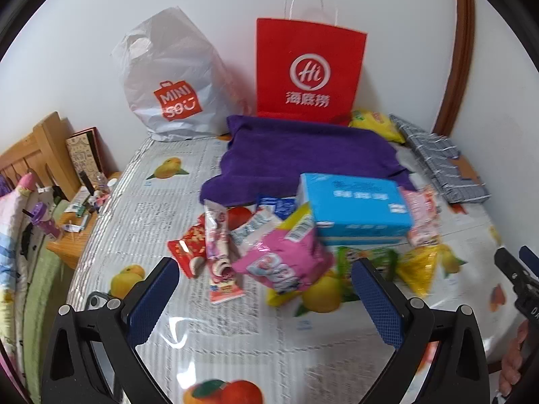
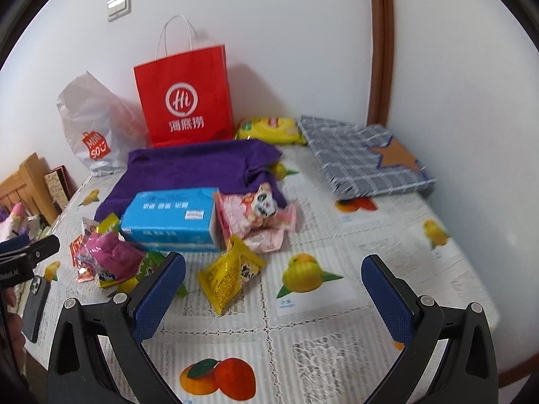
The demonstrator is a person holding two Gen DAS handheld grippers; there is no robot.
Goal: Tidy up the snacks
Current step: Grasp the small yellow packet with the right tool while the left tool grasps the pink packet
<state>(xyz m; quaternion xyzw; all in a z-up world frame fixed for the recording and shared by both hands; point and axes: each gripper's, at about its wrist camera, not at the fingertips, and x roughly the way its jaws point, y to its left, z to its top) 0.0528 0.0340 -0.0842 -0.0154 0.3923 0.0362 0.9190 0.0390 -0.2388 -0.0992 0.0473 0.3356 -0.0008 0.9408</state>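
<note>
Tabletop (image 2: 337, 346) with a white lace cloth printed with fruit pictures, set against a white wall

- Left claw (image 1: 266, 299): blue-padded fingers spread wide, holding nothing, poised over the near edge of the snack pile
- Right claw (image 2: 273, 298): blue-padded fingers spread wide, holding nothing, above bare cloth just right of the pile
- Pink crinkled snack bag (image 1: 286, 259): at the front of the pile, lying over a yellow packet
- Long pink-and-white stick packet (image 1: 220, 252): just left of the pink bag, touching a red foil packet (image 1: 187, 245)
- Light blue rectangular tissue box (image 2: 171, 217): centre of the pile, its far edge resting on a purple folded towel (image 2: 198, 165)
- Yellow foil snack pouch (image 2: 229, 272): in front of the box, tilted
- Pale pink packet with a cat face (image 2: 259, 212): right of the box
- Green wrapper (image 1: 367, 256): under the box's front edge
- Red paper carrier bag with white handles (image 1: 310, 70): upright at the wall
- White plastic shopping bag (image 1: 168, 84): left of the red one
- Yellow flat packet (image 2: 269, 129): at the wall, beside a grey plaid folded cloth (image 2: 360, 158)
</note>
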